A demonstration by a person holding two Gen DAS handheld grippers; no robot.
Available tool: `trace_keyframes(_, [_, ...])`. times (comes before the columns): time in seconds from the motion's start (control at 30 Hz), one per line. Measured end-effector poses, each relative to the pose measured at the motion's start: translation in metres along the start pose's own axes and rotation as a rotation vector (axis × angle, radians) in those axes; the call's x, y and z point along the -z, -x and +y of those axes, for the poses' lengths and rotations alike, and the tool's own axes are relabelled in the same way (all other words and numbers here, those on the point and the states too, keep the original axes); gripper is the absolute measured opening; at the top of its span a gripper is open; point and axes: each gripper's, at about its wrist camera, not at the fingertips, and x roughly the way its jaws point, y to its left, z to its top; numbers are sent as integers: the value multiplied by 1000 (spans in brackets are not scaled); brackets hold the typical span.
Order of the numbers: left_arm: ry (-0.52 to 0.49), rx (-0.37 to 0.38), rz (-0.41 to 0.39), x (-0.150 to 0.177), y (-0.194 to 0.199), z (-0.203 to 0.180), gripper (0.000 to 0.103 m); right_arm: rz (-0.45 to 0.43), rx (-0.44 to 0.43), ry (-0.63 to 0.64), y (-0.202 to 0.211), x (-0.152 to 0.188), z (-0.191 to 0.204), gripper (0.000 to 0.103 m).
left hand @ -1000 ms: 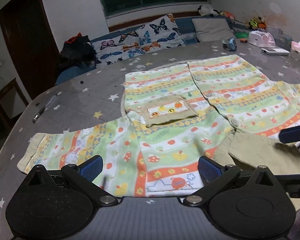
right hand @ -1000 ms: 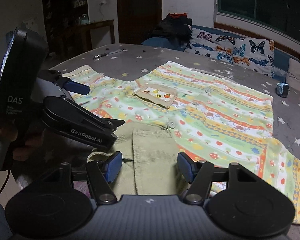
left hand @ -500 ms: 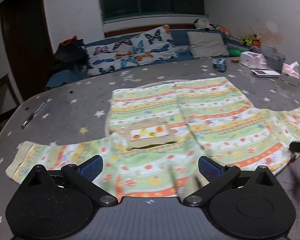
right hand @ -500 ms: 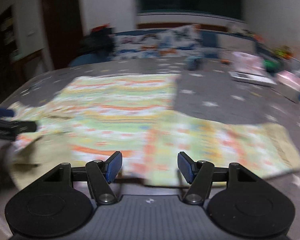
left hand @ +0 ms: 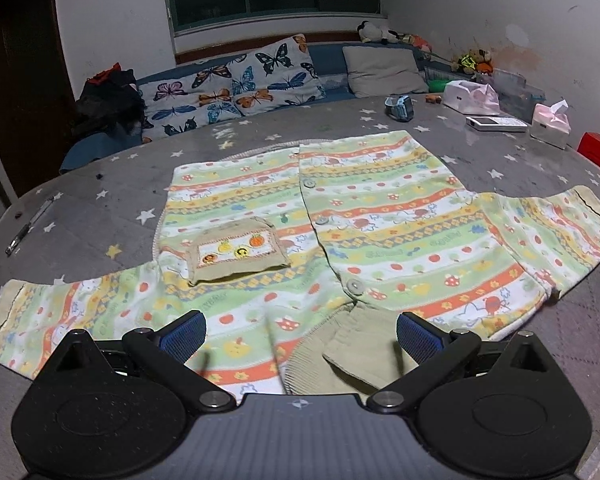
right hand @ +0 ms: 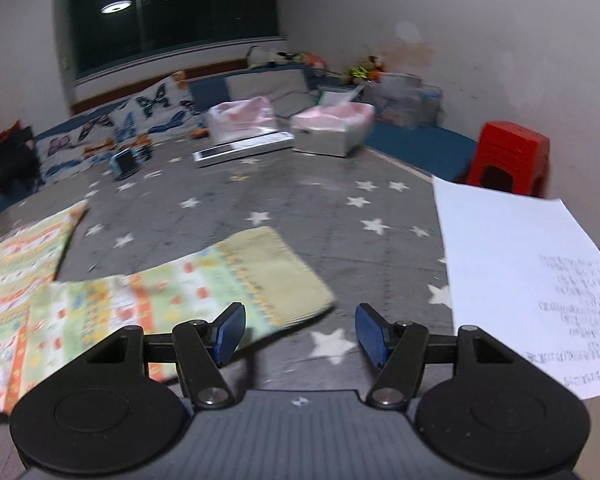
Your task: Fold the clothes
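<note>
A striped green, yellow and orange child's cardigan (left hand: 340, 220) lies flat and buttoned on the grey star-print table (left hand: 100, 200), both sleeves spread out. It has a beige chest pocket (left hand: 236, 250) and a beige collar (left hand: 352, 352) at the near edge. My left gripper (left hand: 300, 336) is open and empty, just above the collar. My right gripper (right hand: 300, 334) is open and empty, hovering at the cuff of the right sleeve (right hand: 220, 280). The right view is motion-blurred.
A printed sheet of paper (right hand: 532, 280) lies right of the right gripper. Tissue boxes (right hand: 332, 128), a white device (right hand: 244, 148) and a blue watch (left hand: 398, 106) sit at the far right. A pen (left hand: 28, 226) lies far left. A red stool (right hand: 508, 156) stands beyond the table edge.
My right gripper has swung from the collar out to the right sleeve's cuff. My left gripper has shifted right, from the left chest toward the collar. Both stayed open.
</note>
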Motion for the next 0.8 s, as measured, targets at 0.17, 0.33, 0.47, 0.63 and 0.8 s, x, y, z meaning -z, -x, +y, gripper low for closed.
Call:
trace_keyframes(0.17, [2, -1, 13, 2, -1, -2, 103, -5, 1, 7, -9, 2, -6, 58])
trace_keyframes(0.33, [20, -3, 24, 2, -2, 2, 103, -22, 16, 52, -11, 3, 4, 44])
trace_keyframes(0.47, [32, -1, 26, 2, -2, 3, 103, -24, -13, 74, -11, 1, 12, 14])
trace_keyframes(0.63, [15, -10, 16, 4, 1, 3, 103, -45, -34, 74, -4, -3, 19, 8])
trace_keyframes(0.8, [34, -13, 21, 5, 1, 8, 103, -101, -114, 112, 21, -18, 35, 7])
